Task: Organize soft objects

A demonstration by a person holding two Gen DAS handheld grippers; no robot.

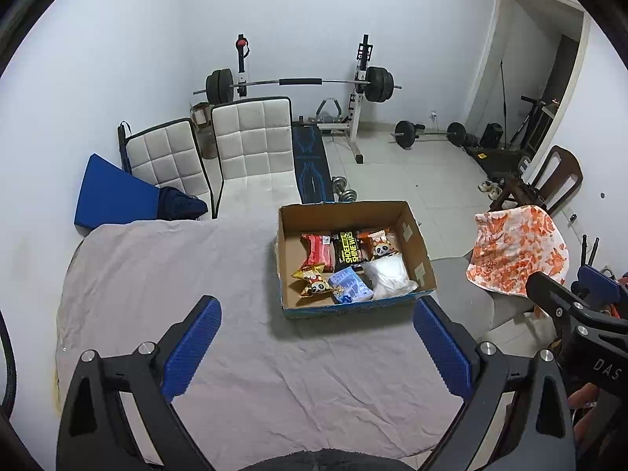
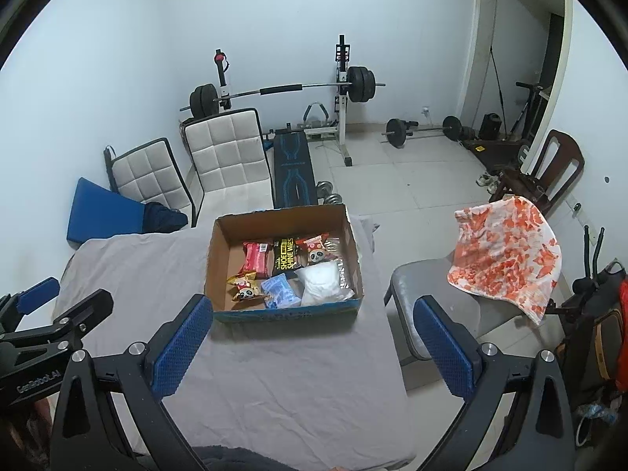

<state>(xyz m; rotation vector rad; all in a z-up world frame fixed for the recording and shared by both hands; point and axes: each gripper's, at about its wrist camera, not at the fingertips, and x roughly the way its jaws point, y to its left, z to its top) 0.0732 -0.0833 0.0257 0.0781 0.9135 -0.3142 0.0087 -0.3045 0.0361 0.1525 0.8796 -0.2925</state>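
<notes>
An open cardboard box [image 1: 416,235] [image 2: 219,251] stands on a table under a grey cloth [image 1: 157,274] [image 2: 274,373]. In it lie several soft packs: a red pack [image 1: 317,251] [image 2: 255,257], a black shoe-wipes pack [image 1: 347,251] [image 2: 283,257], an orange panda pack [image 1: 378,241] [image 2: 316,249], a yellow panda pack [image 1: 312,280] [image 2: 245,284], a blue pack [image 1: 349,284] [image 2: 280,292] and a white pouch [image 1: 388,274] [image 2: 322,282]. My left gripper [image 1: 316,345] is open and empty, short of the box. My right gripper [image 2: 314,349] is open and empty, near the box's front right.
An orange-and-white towel [image 1: 518,251] [image 2: 506,251] hangs over a grey chair [image 2: 428,286] right of the table. Two padded white chairs [image 1: 251,145] [image 2: 225,153], a blue mat [image 1: 114,192], a weight bench [image 1: 310,165] and barbells [image 1: 428,131] stand behind.
</notes>
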